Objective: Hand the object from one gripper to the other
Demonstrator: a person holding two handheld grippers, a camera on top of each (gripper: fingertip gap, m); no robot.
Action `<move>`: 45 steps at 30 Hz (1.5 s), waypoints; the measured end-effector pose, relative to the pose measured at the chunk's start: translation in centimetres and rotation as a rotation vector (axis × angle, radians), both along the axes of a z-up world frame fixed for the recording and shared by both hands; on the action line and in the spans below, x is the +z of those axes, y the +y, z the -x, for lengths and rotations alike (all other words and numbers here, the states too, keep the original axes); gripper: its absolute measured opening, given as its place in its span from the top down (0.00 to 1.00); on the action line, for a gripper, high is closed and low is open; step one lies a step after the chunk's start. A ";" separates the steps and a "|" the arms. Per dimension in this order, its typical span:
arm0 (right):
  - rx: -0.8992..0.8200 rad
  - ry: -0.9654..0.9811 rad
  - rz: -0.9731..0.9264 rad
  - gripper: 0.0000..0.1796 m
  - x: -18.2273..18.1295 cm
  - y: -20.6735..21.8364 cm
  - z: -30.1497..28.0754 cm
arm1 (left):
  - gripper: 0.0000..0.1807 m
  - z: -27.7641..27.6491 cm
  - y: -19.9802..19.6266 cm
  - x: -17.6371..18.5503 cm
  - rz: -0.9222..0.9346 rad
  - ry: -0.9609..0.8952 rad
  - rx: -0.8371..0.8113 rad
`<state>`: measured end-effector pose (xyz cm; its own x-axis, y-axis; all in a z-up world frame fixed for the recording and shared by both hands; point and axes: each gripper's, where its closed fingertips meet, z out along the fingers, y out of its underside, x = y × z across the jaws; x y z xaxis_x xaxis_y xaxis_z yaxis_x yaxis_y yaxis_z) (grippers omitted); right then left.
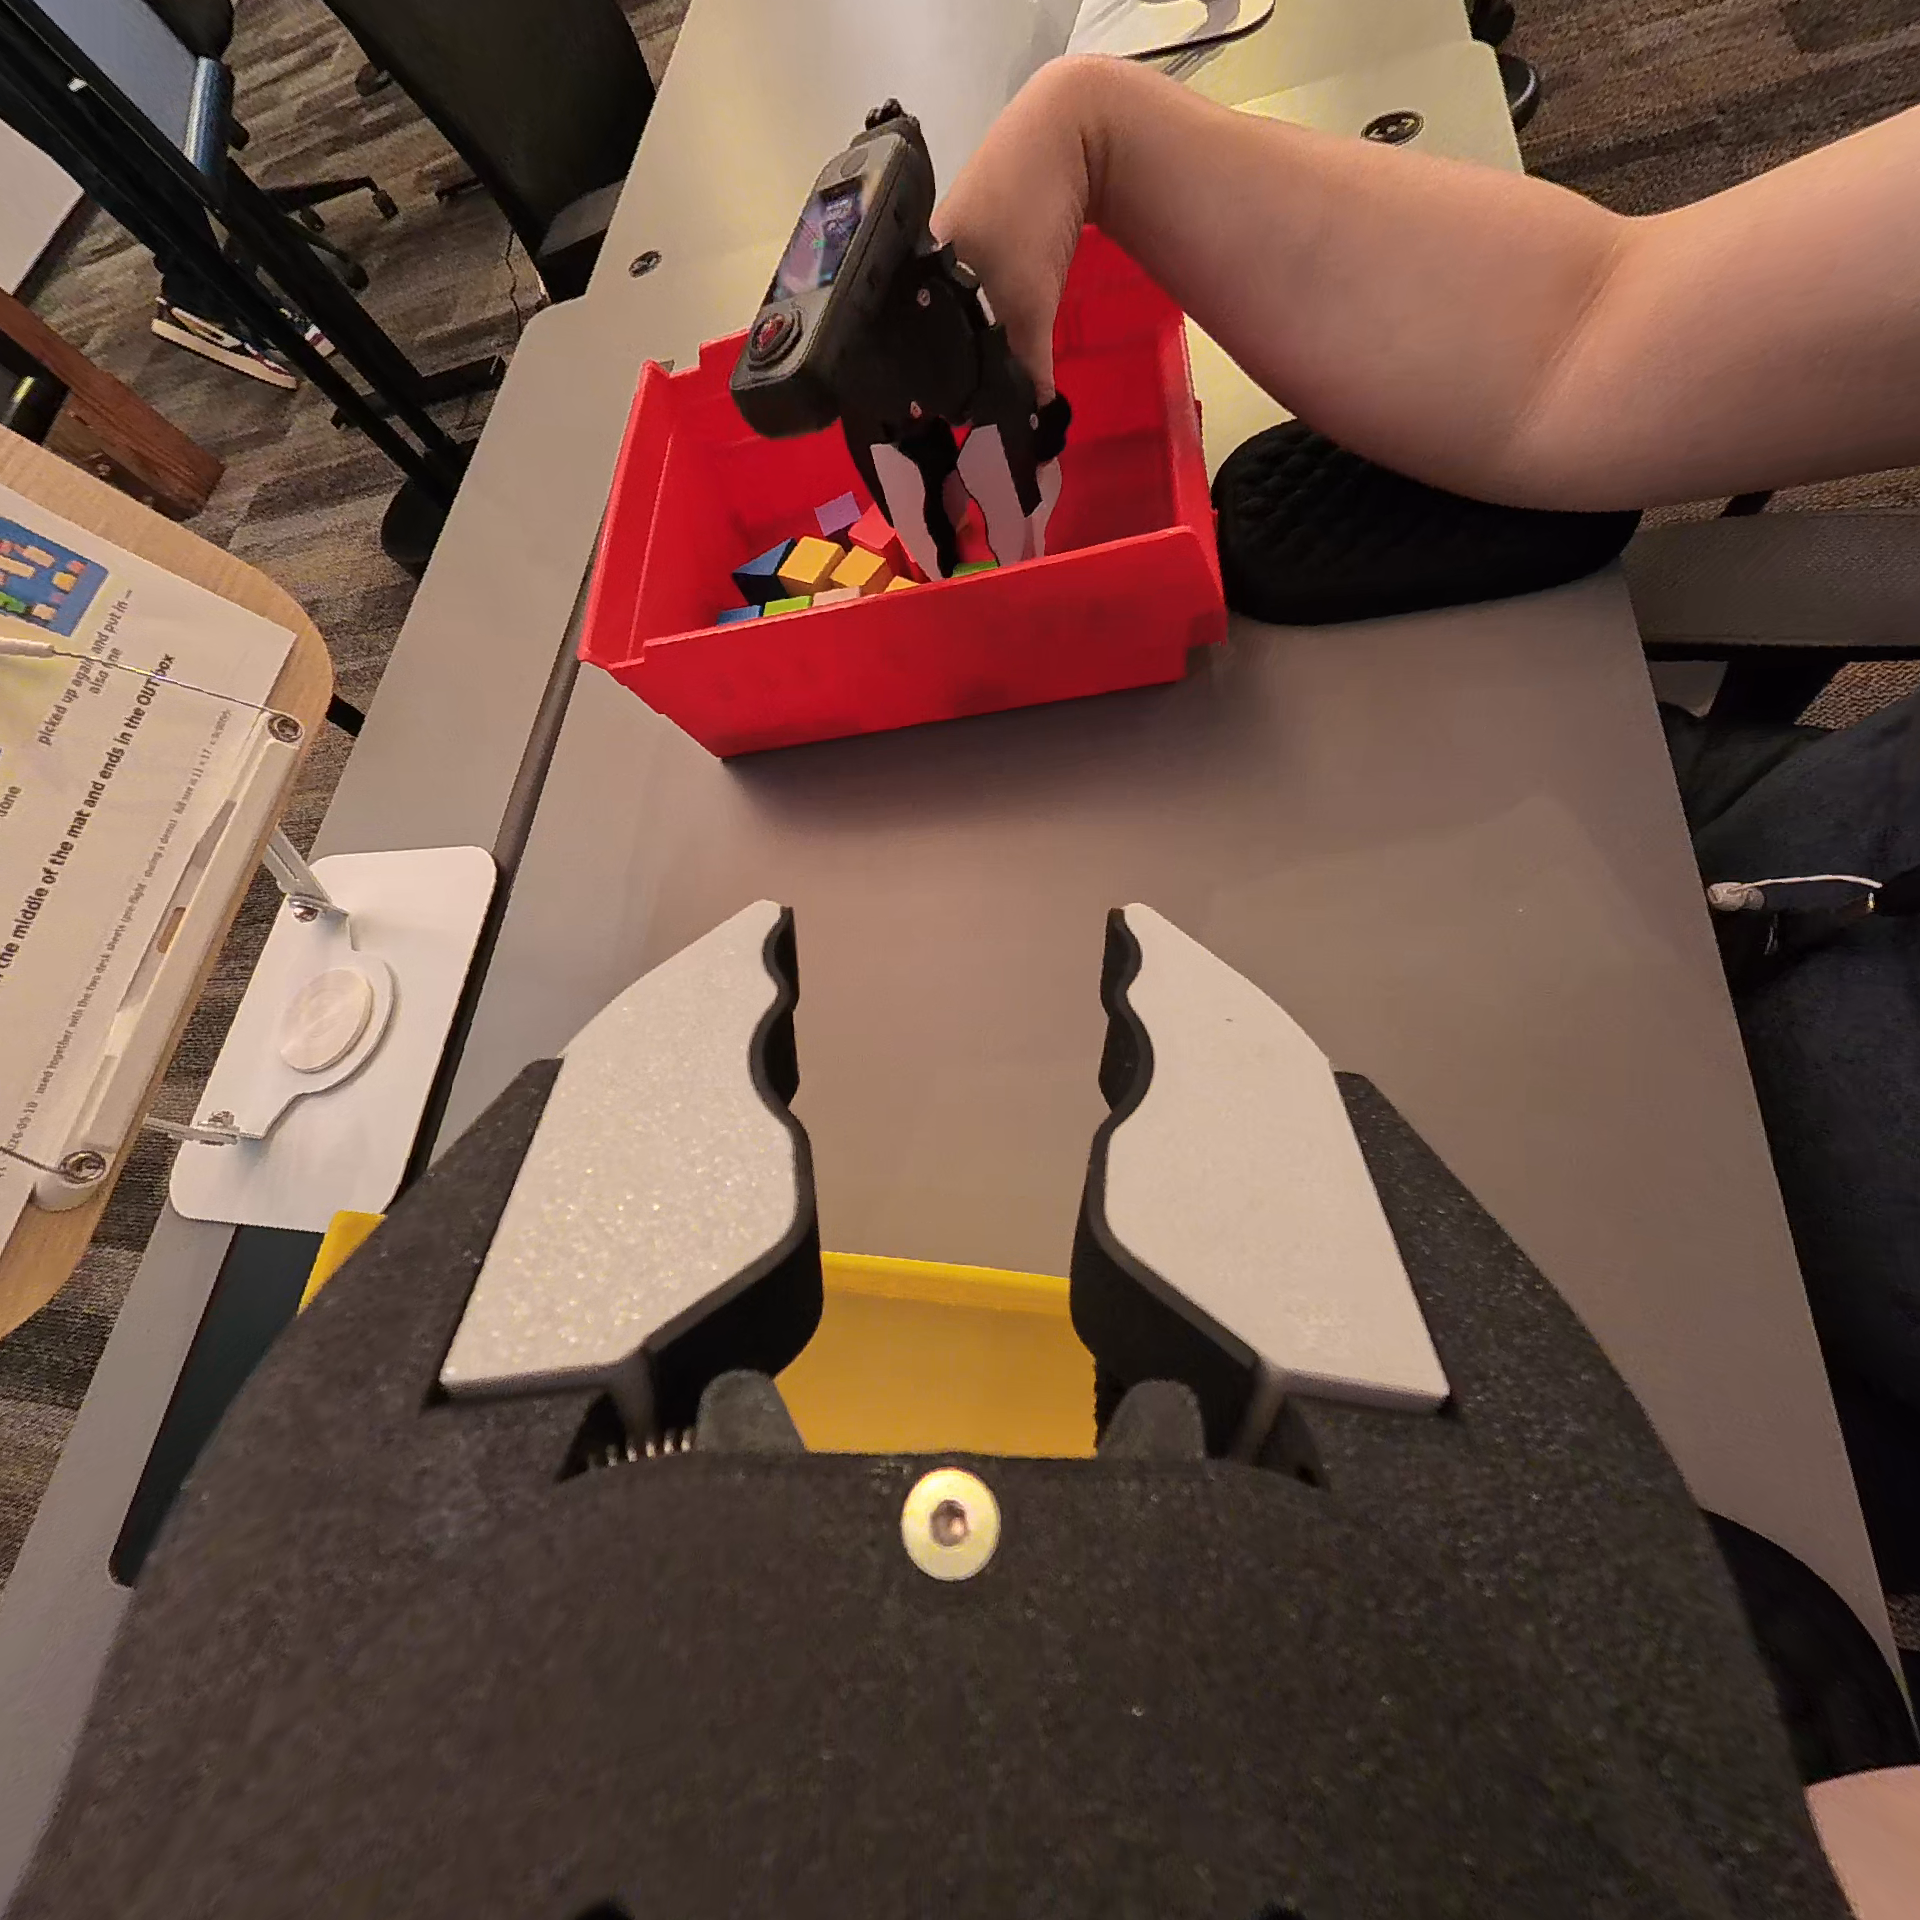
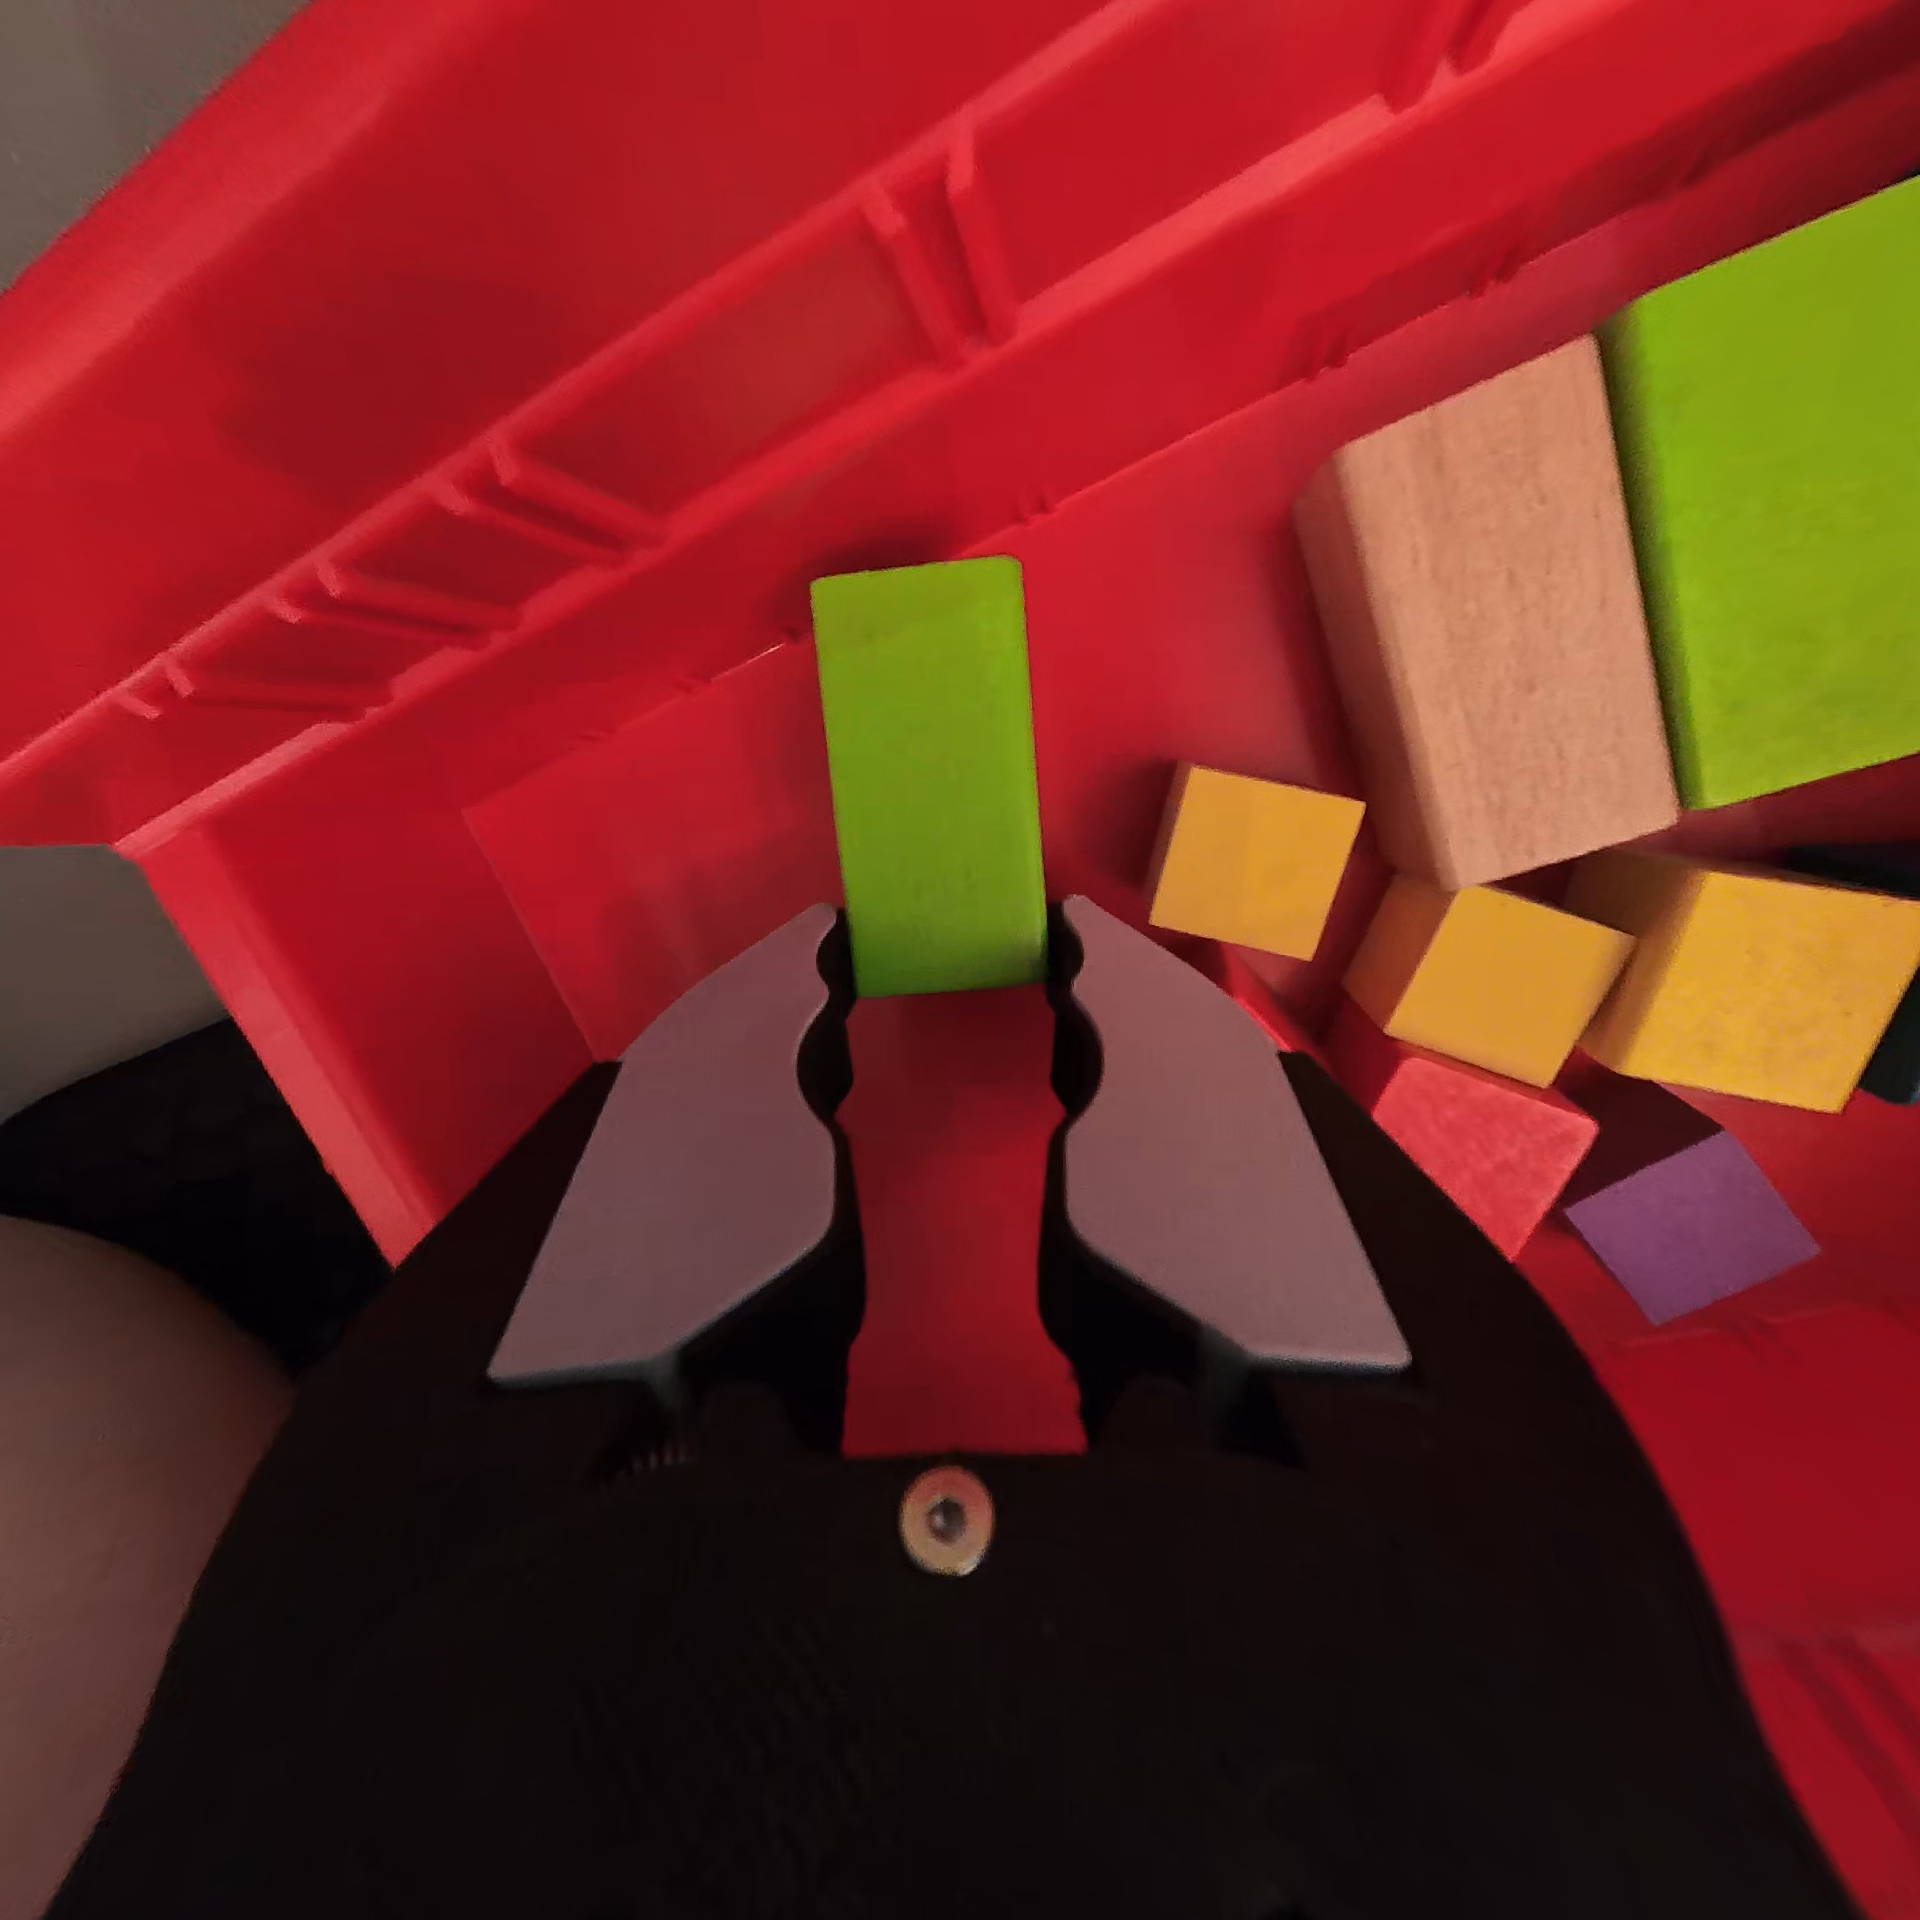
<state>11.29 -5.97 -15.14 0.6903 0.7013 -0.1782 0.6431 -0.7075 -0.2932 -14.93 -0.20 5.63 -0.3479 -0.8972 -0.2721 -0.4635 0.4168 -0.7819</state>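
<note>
Right tool (image 2: 948, 940) clamped on near end of flat green wooden block (image 2: 928, 769), long axis pointing straight ahead, inside red plastic bin (image 1: 914, 655). Left tool (image 1: 948, 992) apart, empty, well back over grey tabletop (image 1: 1039, 831).

Right hand-held gripper (image 2: 948, 925) reaching into a red bin (image 2: 520, 312), its two fingertips pressed against the sides of a flat green block (image 2: 930, 769) that stands on end against the bin wall. To the right lie loose blocks: a plain wooden block (image 2: 1486, 644) touching a large green block (image 2: 1787, 540), three yellow cubes (image 2: 1486, 966), a red block (image 2: 1475, 1153) and a purple block (image 2: 1688, 1226).
</note>
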 end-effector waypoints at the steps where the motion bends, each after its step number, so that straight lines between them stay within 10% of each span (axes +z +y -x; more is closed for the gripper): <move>1: -0.008 -0.009 -0.003 0.79 0.0 0.1 -0.1 | 0.69 0.0 0.0 0.0 -0.002 0.001 0.001; 9: -0.029 -0.032 -0.006 0.78 0.7 -0.1 -0.5 | 0.69 0.8 1.7 0.3 -0.043 -0.011 0.065; 14: -0.051 0.003 -0.192 0.78 5.0 0.5 -0.8 | 0.66 3.5 9.7 0.3 -0.095 -0.009 0.433; 28: -0.083 -0.129 -0.550 0.78 11.3 3.0 -1.9 | 0.65 7.5 24.8 -16.0 0.401 0.342 1.242; 45: -0.088 -0.156 -0.506 0.78 10.6 2.7 -2.4 | 0.60 9.4 28.0 -20.2 0.321 0.412 1.431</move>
<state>13.73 -3.29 -4.58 0.7415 0.6113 0.2767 0.6510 -0.5554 -0.5174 -24.30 27.84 -14.53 0.8372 -0.5357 -0.1101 -0.5190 -0.7149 -0.4685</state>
